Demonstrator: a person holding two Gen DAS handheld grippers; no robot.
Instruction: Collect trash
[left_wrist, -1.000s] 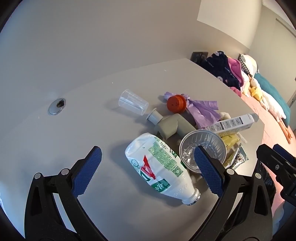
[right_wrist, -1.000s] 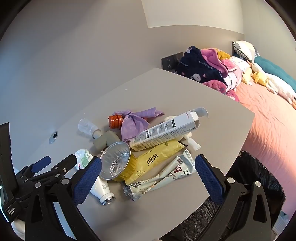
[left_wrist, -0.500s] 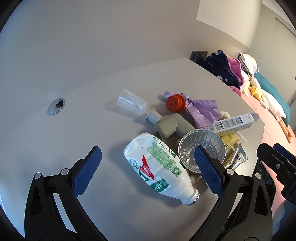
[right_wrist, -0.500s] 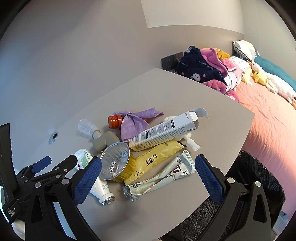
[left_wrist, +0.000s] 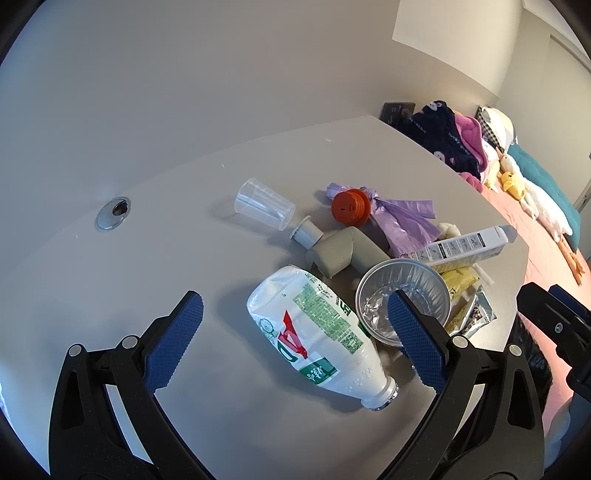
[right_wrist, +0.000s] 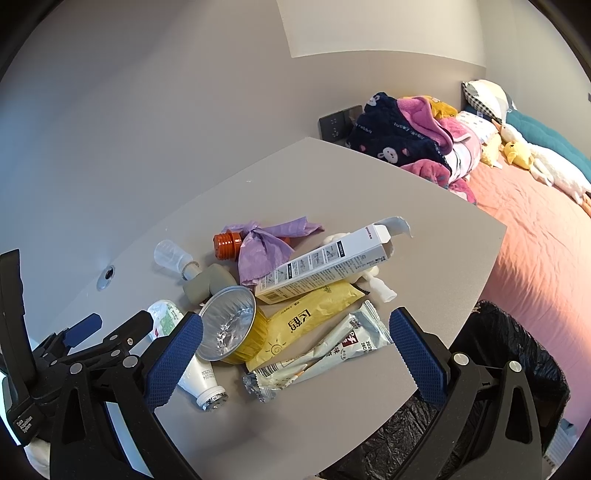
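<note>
A pile of trash lies on the grey table (left_wrist: 184, 424). A white plastic bottle (left_wrist: 314, 332) lies on its side, between the fingers of my open, empty left gripper (left_wrist: 295, 343). Beside it are a foil cup (left_wrist: 402, 295), a grey tube (left_wrist: 343, 251), a clear cup (left_wrist: 264, 208), an orange cap (left_wrist: 349, 206) and a purple bag (left_wrist: 402, 221). My right gripper (right_wrist: 291, 354) is open and empty above the yellow packet (right_wrist: 306, 321), a white wrapper (right_wrist: 317, 354) and a white box (right_wrist: 325, 264).
A black-lined trash bin (right_wrist: 491, 406) stands below the table's right edge. A bed with folded clothes (right_wrist: 406, 140) and plush toys (right_wrist: 517, 151) lies beyond. A metal grommet (left_wrist: 112, 212) is set in the table on the left. The wall runs behind the table.
Both views have shifted only slightly; the trash pile has not moved and both grippers remain open.
</note>
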